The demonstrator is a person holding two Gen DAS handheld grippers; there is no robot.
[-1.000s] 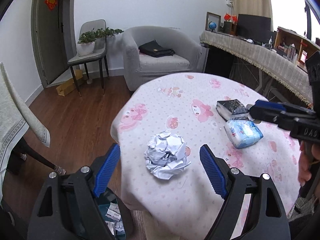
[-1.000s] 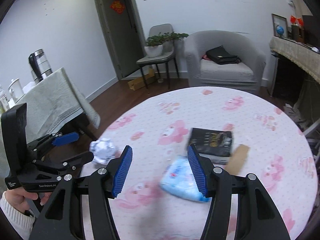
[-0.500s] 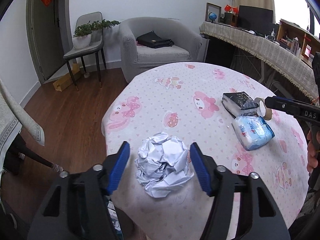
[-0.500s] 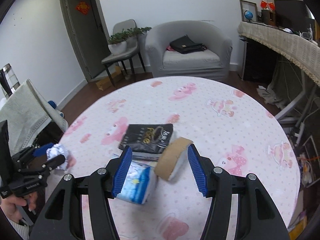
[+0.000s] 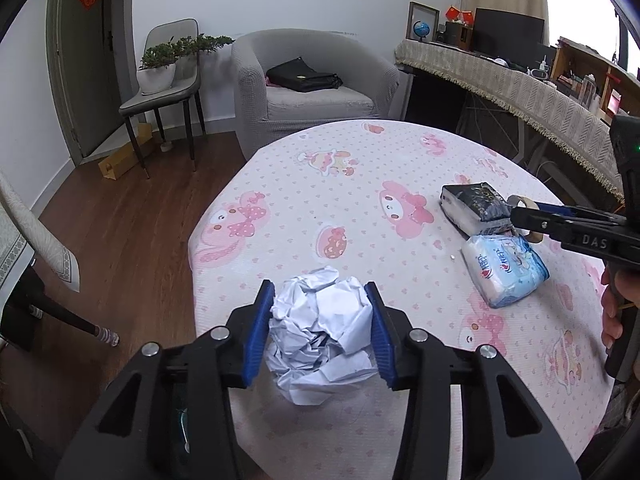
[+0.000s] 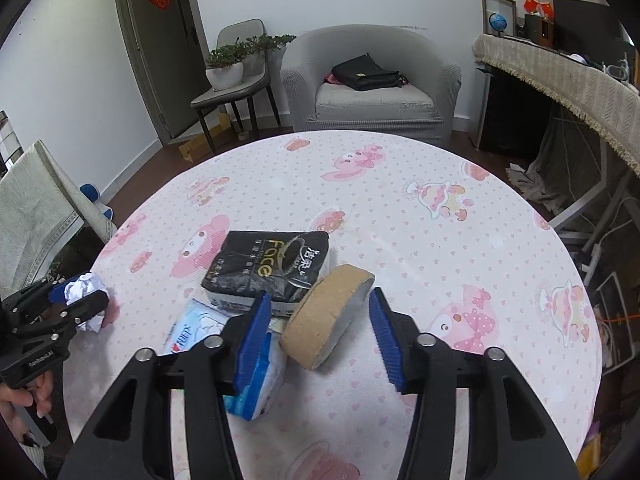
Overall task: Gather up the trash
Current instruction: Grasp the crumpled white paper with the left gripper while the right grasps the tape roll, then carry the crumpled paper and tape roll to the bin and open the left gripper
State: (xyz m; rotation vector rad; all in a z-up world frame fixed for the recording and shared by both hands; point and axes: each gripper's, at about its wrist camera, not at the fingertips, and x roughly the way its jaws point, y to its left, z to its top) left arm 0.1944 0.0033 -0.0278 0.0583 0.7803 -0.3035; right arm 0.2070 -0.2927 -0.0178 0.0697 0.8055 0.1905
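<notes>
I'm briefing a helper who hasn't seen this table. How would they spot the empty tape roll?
On the round table with the pink cartoon cloth, find the black tissue pack. Leaning against its right side is the tape roll: a tan cardboard ring, the only round thing there.

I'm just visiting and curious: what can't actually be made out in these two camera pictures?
- Left wrist view: the underside of the crumpled paper ball, hidden between the closing left gripper.
- Left wrist view: most of the cardboard tape roll, behind the right gripper.
- Right wrist view: most of the blue tissue pack, behind a blue finger.
- Either view: any bin for the trash.
</notes>
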